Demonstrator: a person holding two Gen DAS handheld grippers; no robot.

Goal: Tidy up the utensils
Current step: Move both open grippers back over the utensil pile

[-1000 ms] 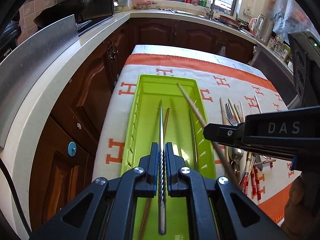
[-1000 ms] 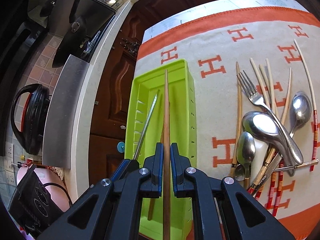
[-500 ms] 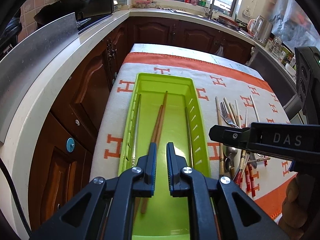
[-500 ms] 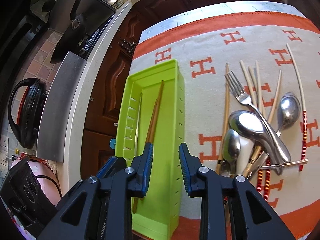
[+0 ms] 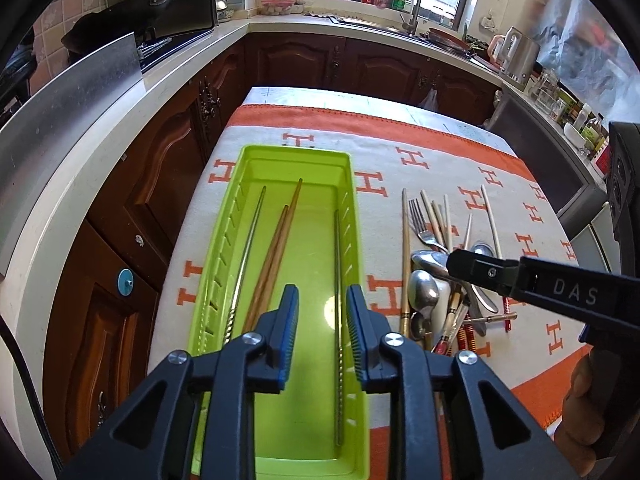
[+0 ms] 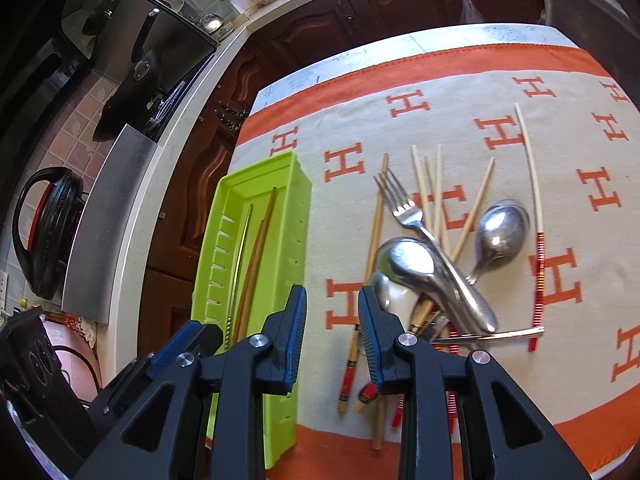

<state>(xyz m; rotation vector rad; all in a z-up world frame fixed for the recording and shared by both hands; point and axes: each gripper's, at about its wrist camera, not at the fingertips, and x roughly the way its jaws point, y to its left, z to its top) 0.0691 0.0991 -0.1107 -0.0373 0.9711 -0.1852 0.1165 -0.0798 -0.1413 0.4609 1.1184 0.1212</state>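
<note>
Just ahead of the empty, open left gripper lie two wooden chopsticks inside the lime-green plastic tray, while the right gripper gapes empty beside it.

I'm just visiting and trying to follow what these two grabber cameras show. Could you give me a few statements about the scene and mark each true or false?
1. Both the left gripper and the right gripper are open and hold nothing. True.
2. Two wooden chopsticks lie inside the green tray. True.
3. The fork is in the tray. False: it lies on the patterned cloth, in the utensil pile right of the tray.
4. The tray holds only wooden pieces. False: metal chopsticks lie in it too.
5. The spoons are still outside the tray. True.
</note>
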